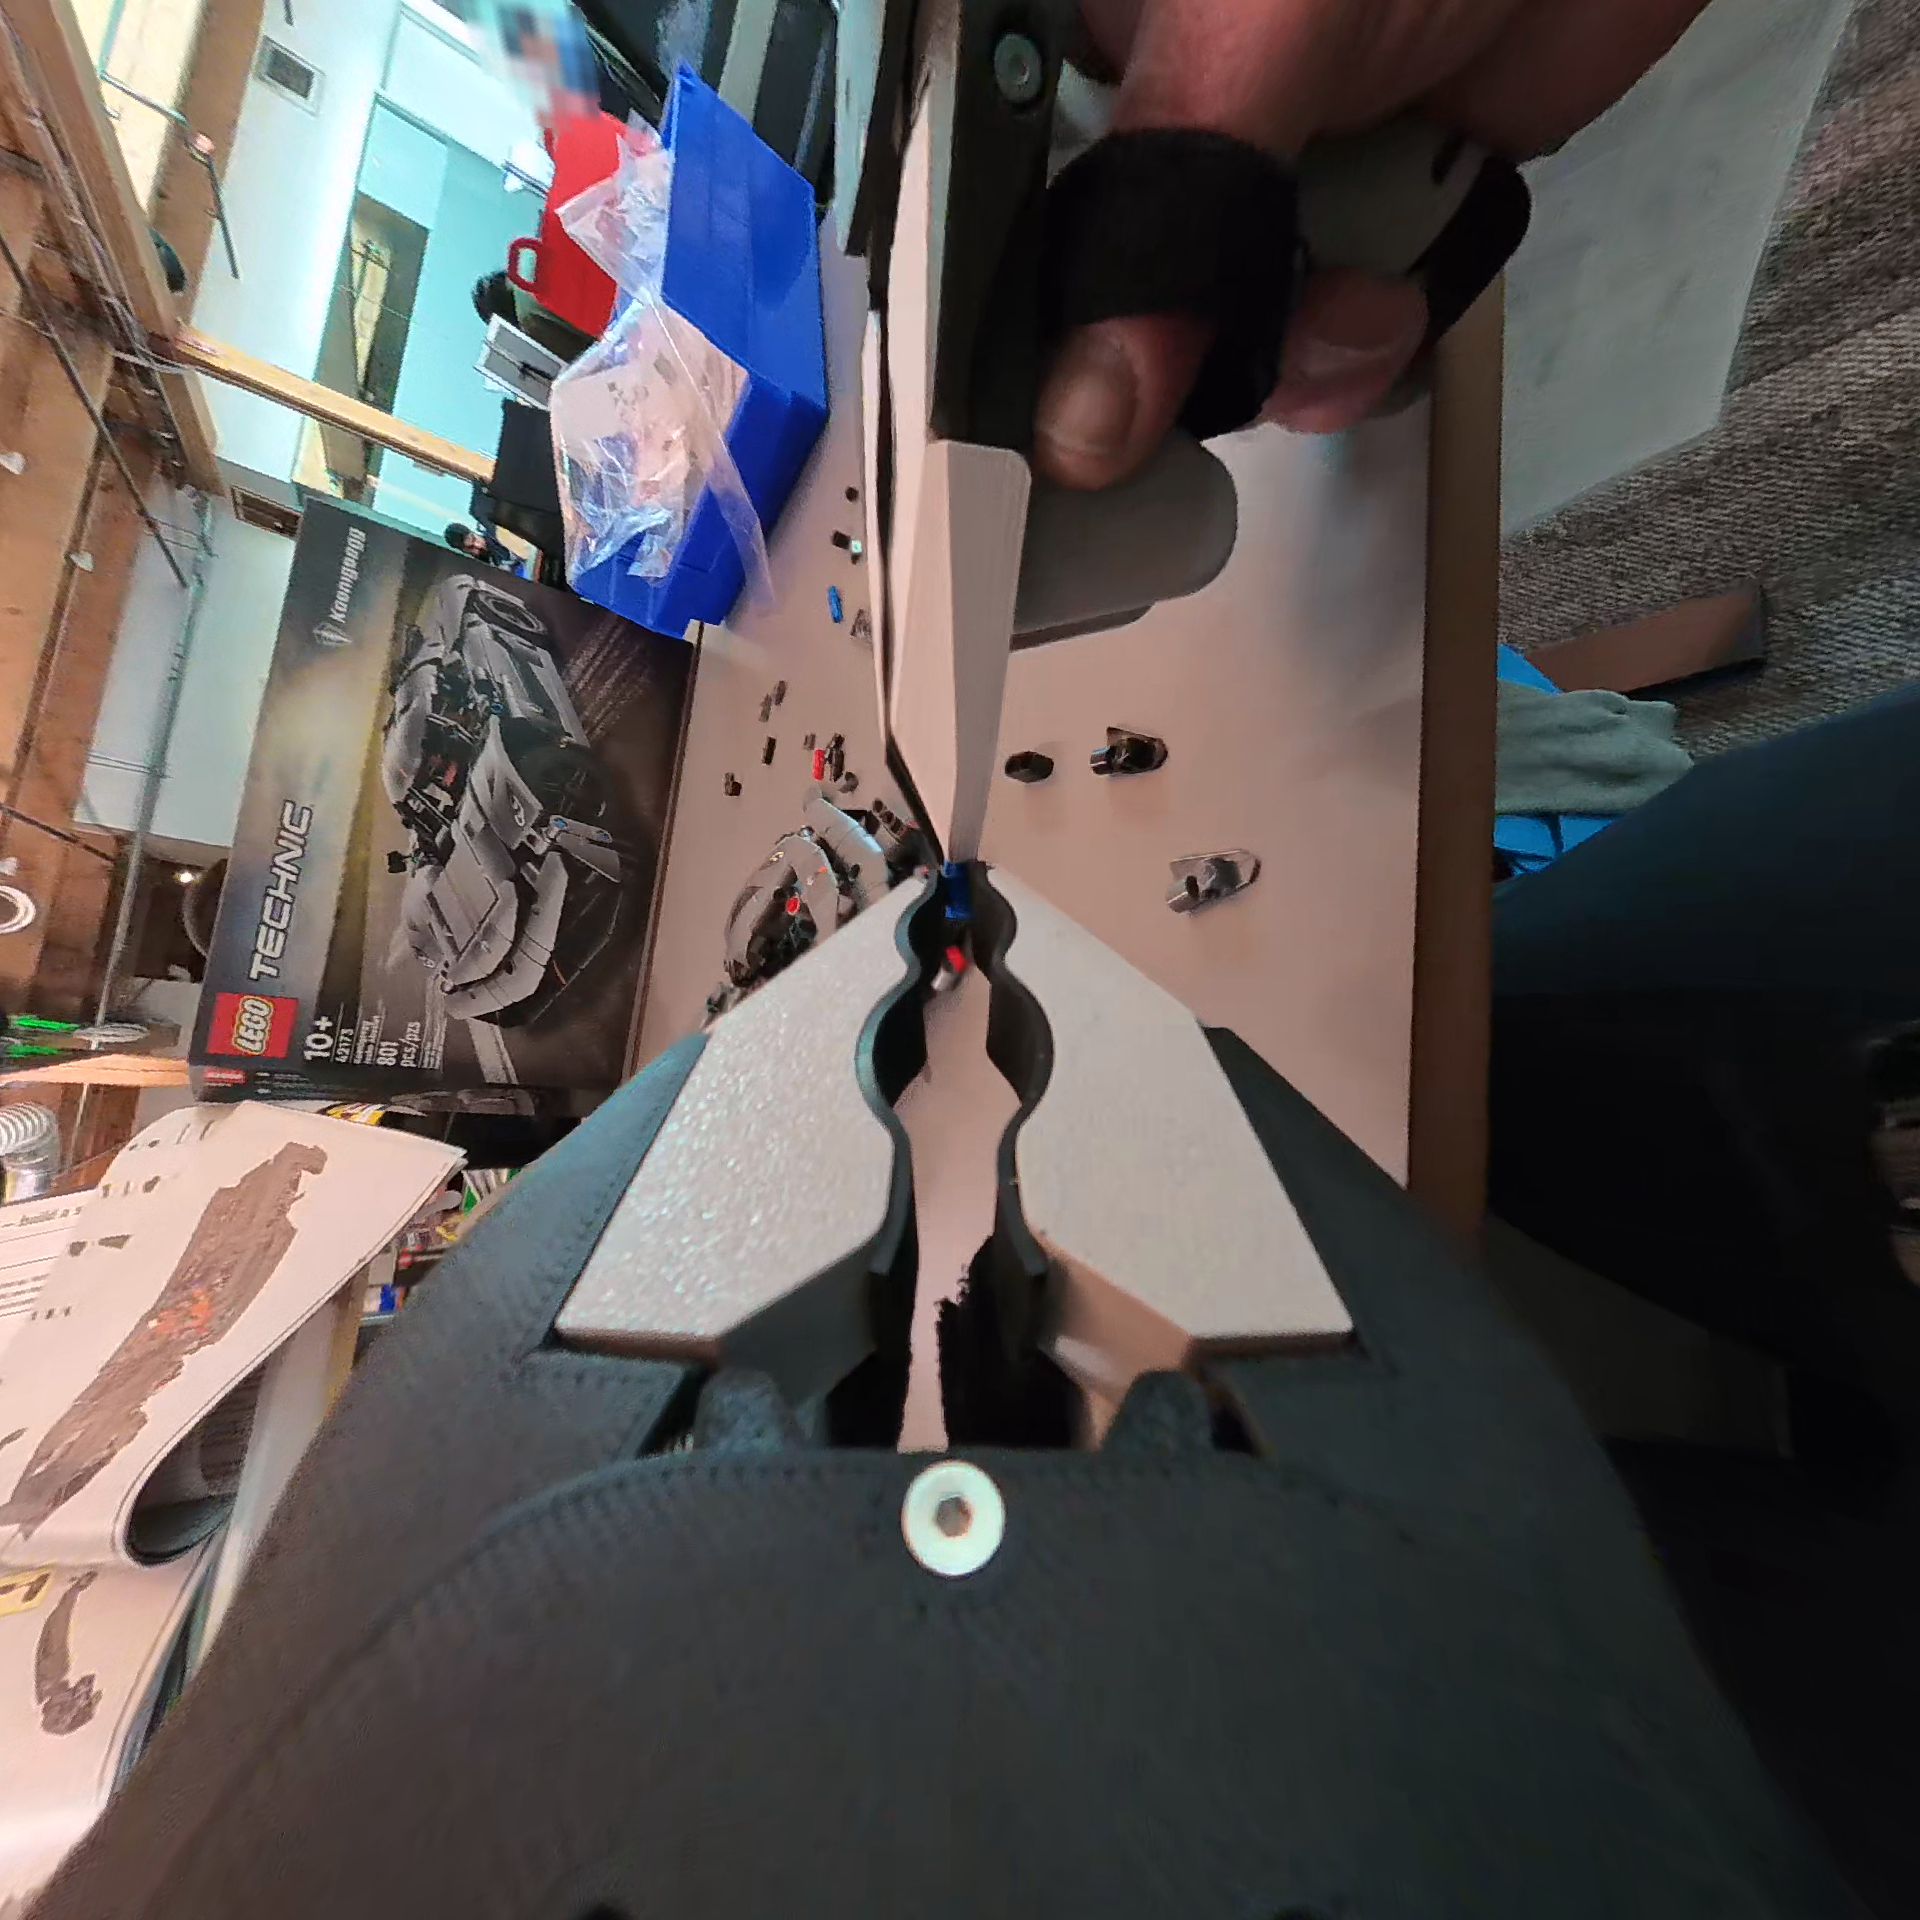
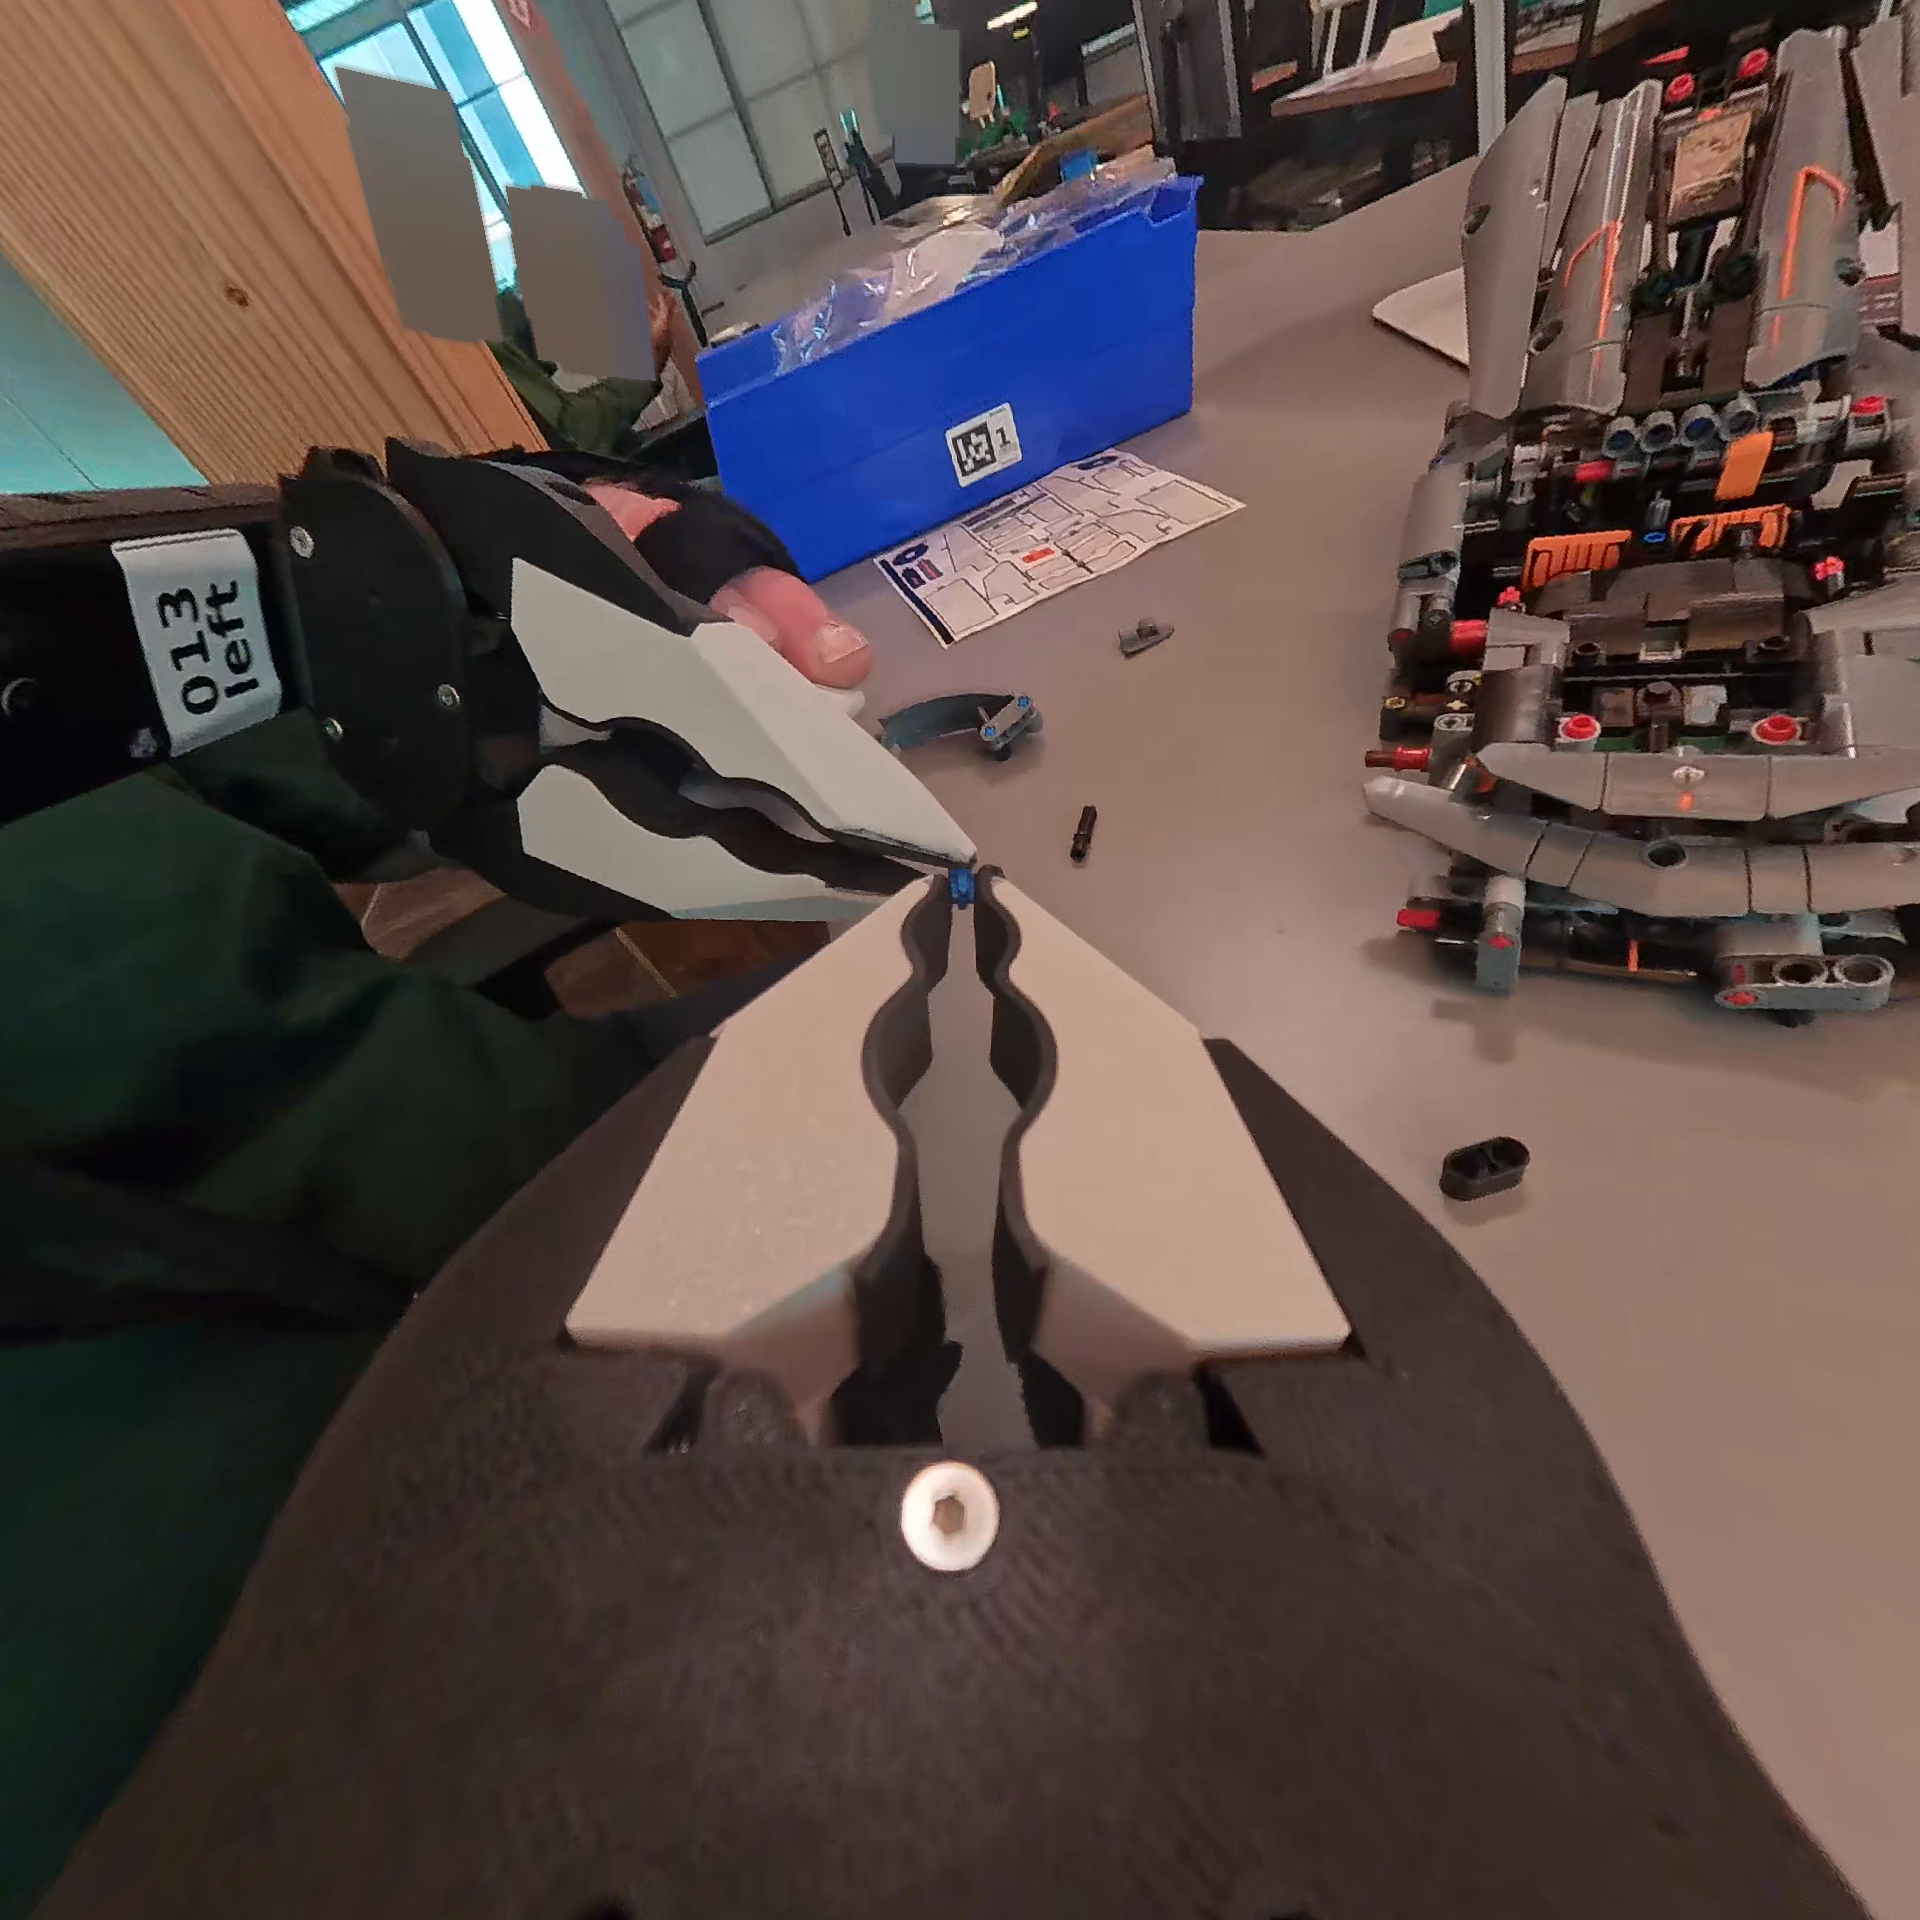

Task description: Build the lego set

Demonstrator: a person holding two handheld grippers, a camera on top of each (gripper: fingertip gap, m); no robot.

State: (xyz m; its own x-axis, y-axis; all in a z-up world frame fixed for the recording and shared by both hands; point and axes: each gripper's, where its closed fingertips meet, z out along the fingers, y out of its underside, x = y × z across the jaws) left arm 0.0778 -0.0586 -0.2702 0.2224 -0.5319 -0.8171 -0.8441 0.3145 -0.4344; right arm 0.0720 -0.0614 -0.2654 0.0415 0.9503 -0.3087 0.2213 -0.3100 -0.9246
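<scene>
A small blue pin [image 1: 956,894] [image 2: 962,885] is held in the air above the grey table [image 2: 1299,1299], pinched at the meeting tips of both grippers. My left gripper [image 1: 957,896] is shut on it; it also shows in the right wrist view [image 2: 935,857], coming in from the left. My right gripper [image 2: 962,886] is shut on the same pin; in the left wrist view it comes down from above [image 1: 948,844]. The half-built grey lego car [image 2: 1662,644] [image 1: 810,894] stands on the table to the right of the right gripper.
Loose parts lie on the table: a black pin [image 2: 1083,831], a black two-hole piece [image 2: 1484,1169], a dark curved piece [image 2: 961,717], a grey piece [image 2: 1143,636]. A blue bin of bags [image 2: 935,416], a sticker sheet [image 2: 1060,540], the set's box [image 1: 436,810] and a booklet [image 1: 208,1299] stand around. The grippers are tip to tip, or close to it.
</scene>
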